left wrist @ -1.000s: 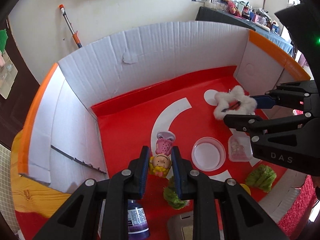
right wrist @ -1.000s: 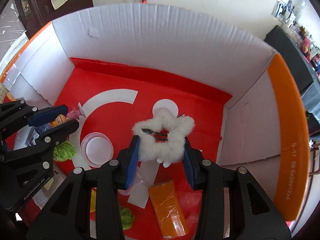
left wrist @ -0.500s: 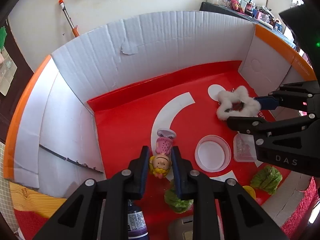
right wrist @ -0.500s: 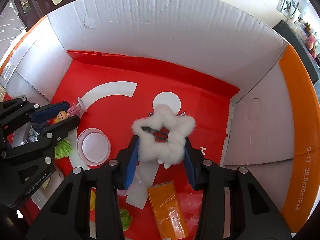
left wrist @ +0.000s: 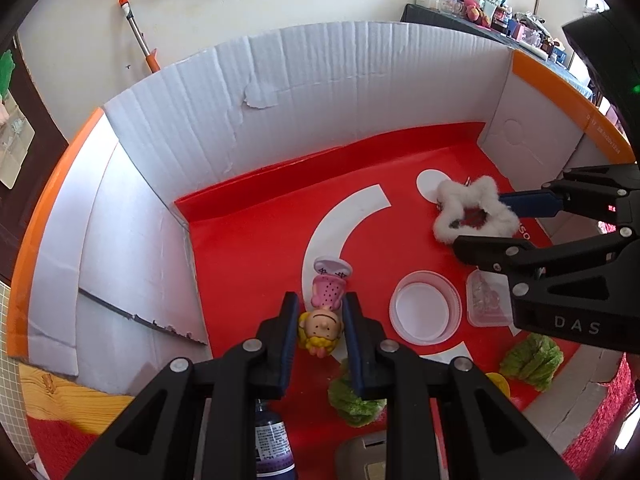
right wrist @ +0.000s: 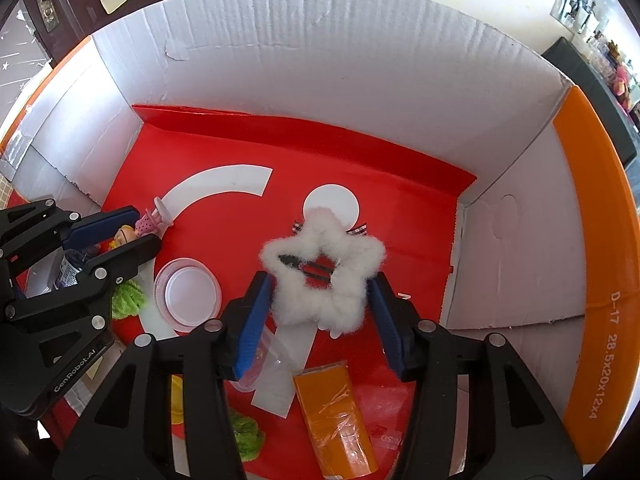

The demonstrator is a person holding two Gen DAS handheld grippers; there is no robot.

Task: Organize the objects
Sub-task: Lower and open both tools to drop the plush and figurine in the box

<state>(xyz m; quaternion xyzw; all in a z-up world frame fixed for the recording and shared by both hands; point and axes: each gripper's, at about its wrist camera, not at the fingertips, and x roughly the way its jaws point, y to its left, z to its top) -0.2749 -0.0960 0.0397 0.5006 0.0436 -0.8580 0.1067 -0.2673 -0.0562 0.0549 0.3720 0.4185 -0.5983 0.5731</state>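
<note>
Looking down into a cardboard box [right wrist: 360, 80], white-walled and red-floored, carrying everything here. Over the right-back quarter of the red floor [left wrist: 248, 248], beside the printed white disc: the right gripper [right wrist: 320, 284], jaws just been opening, now spread to either side of the fluffy white star clip [right wrist: 304, 308] and no longer squeezing it (fluff perhaps brushing the left pad, hard to tell). Appears to lie on the floor just in front of the disc, near the right wall. Reads as a release: star delivered to its spot, leaving only a straight lift away without snagging the fluff. Toward the middle of the front edge: the left gripper [left wrist: 320, 304], clamped tight on the head of a small doll [left wrist: 322, 324], pink dress pointing at the back wall, round stand over the white arc. Resting on the floor or held just above it: cannot tell. Probably next in line for placing.
</note>
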